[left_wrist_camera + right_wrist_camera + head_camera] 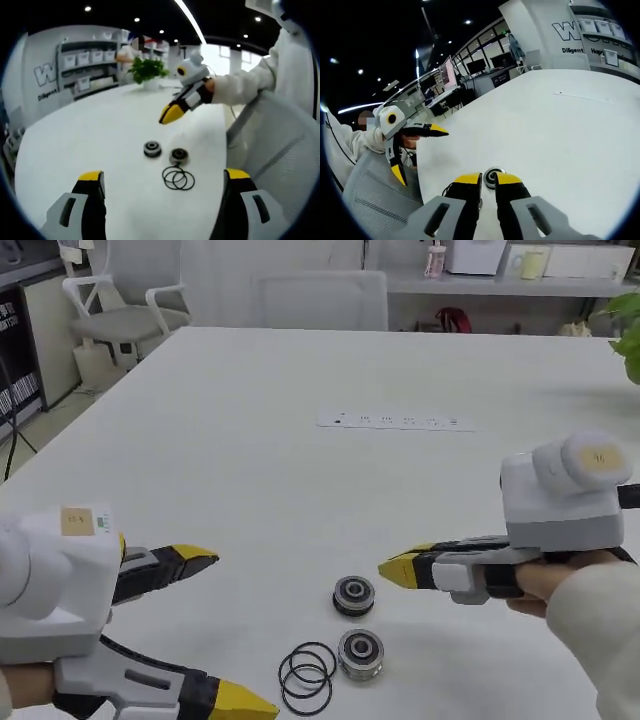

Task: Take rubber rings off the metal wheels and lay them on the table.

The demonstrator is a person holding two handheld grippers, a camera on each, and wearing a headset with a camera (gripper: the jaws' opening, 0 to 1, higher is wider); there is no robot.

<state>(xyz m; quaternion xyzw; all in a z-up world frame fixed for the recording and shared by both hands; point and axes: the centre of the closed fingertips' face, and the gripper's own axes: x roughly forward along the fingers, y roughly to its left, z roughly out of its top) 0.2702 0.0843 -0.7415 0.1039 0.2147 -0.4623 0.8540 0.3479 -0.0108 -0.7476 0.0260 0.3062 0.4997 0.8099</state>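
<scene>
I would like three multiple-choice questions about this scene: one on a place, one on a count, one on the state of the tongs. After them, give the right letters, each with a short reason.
1. Where do the black rubber rings lie?
A. On the table, beside the nearer wheel
B. On the white chair
C. On the floor

2. How many metal wheels are on the table?
A. One
B. Two
C. Four

3. How are the left tongs?
A. Shut on a ring
B. Shut on a wheel
C. Wide open, empty

Answers:
1 A: the rings lie flat next to the nearer wheel.
2 B: only one more, the farther wheel, sits just beyond it.
3 C: the jaws stand far apart, with nothing held between them.
</scene>
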